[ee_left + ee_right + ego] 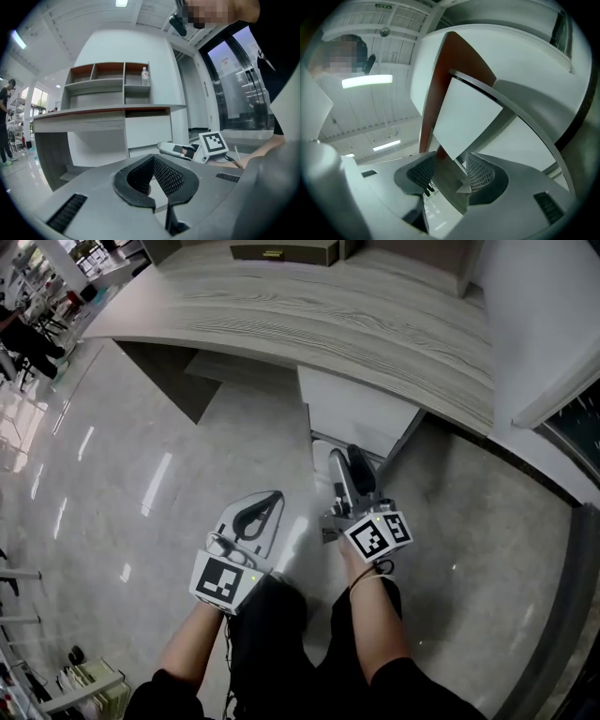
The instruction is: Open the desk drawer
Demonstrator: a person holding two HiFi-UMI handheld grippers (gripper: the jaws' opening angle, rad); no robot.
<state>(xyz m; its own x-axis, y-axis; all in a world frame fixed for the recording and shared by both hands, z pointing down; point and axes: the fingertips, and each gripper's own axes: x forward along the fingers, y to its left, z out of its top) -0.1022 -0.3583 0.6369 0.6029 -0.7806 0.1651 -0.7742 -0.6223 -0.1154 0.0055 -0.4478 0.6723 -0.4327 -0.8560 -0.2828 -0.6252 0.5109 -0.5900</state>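
Observation:
The white drawer unit (361, 413) hangs under the wood-grain desk top (328, 315); its flat front (147, 130) looks closed in the left gripper view. My right gripper (347, 461) is open just below the unit's near lower edge. In the right gripper view the drawer's white panel (466, 117) and its corner lie right ahead of those jaws (447, 171), with nothing pinched. My left gripper (267, 504) hovers over the floor left of the right one, shut and empty, its pads meeting at the tip (152, 159). The right gripper (176, 149) also shows ahead of it.
A shelf unit (108, 86) with a bottle (145, 76) stands on the desk. The desk's side panel (173, 381) stands to the left, with glossy floor (122, 484) in front. A white wall (544, 324) and glass doors (234, 93) lie to the right. A person (5, 122) stands far left.

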